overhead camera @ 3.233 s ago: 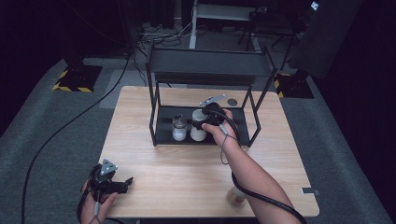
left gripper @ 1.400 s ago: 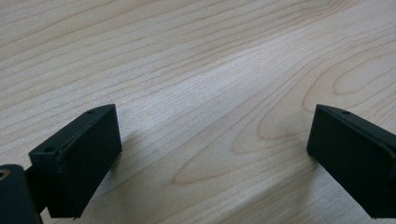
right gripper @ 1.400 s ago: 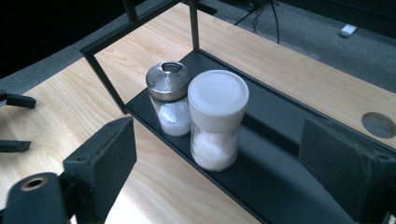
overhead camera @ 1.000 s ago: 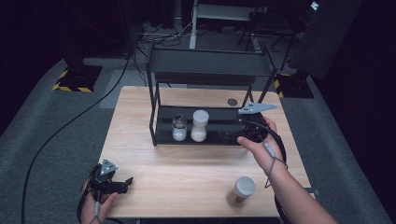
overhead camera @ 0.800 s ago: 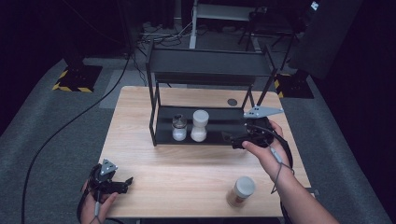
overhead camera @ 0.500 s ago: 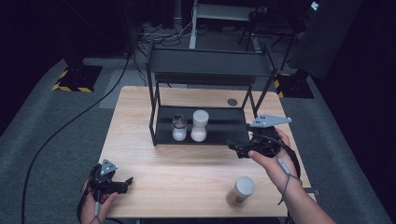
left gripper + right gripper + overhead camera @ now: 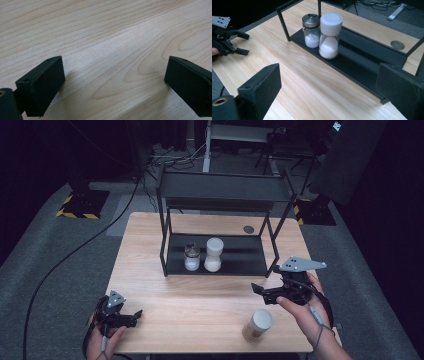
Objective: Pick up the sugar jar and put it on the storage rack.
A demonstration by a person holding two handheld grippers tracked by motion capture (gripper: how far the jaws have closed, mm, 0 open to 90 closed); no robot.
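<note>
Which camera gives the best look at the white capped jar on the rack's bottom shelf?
The right gripper view: the white-capped jar stands close, its white contents and the steel-capped shaker touching beside it both clear. The high view shows the jar small and from above. The left gripper view faces bare tabletop.

Bright overhead-lit table [image 7: 150, 250], dark surroundings, sharp focus.

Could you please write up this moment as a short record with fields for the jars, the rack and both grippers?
rack: black wire rack at the back of the wooden table
bottom shelf: steel-lidded shaker and white-lidded jar, side by side
table front: brown jar with white lid, standing alone
right gripper: jaws open, nothing between them, just been opening, above that brown jar
left gripper: jaws open, nothing between them, low over the table's front left
</note>
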